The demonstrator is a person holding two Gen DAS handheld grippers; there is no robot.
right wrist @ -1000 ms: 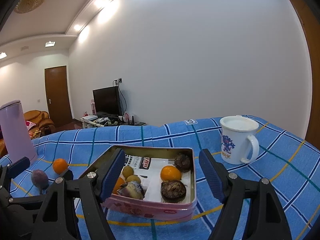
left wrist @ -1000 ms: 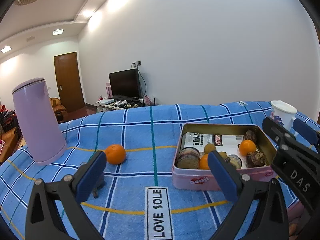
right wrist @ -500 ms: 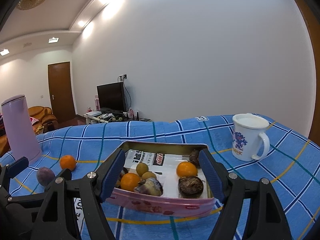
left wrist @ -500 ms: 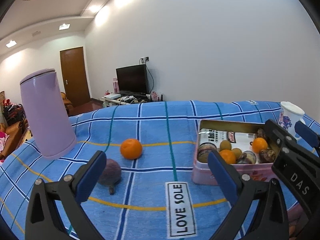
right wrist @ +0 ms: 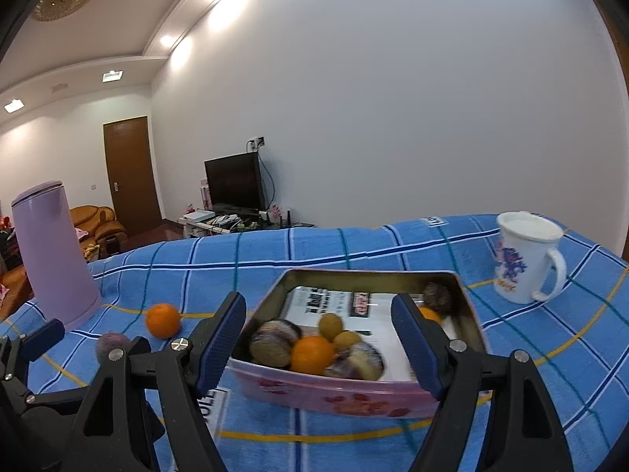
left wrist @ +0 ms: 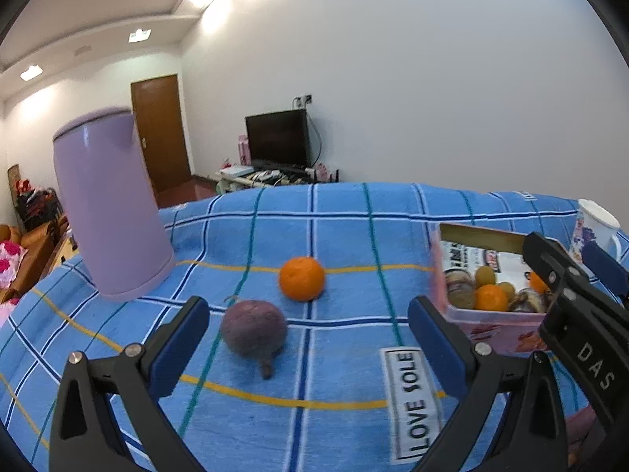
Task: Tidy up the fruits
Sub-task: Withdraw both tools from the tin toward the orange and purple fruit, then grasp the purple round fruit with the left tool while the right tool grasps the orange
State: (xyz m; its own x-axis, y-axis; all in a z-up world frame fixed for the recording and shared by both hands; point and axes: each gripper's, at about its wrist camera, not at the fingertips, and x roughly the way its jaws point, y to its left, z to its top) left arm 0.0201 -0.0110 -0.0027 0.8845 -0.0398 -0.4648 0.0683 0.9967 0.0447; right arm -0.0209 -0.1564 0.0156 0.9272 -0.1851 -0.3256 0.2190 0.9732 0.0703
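A purple round fruit with a stem (left wrist: 253, 332) lies on the blue checked cloth, just ahead of my left gripper (left wrist: 308, 340), which stands open with nothing between its fingers. An orange (left wrist: 302, 278) sits a little beyond that fruit. The same purple fruit (right wrist: 113, 345) and orange (right wrist: 163, 319) show at the left of the right wrist view. A pink tin (right wrist: 334, 391) holds oranges, small green fruits and dark round fruits. My right gripper (right wrist: 318, 342) is open, its fingers either side of the tin's near end without touching it.
A tall lilac kettle (left wrist: 108, 212) stands at the far left of the cloth. A white mug with a blue pattern (right wrist: 525, 261) stands to the right of the tin. A "LOVE SOLE" label (left wrist: 414, 401) is sewn on the cloth. Beyond the table's far edge are a TV and a door.
Both grippers have moved left across the cloth. The purple fruit and orange now sit near the middle of the left wrist view, and the tin has slid right in both views.
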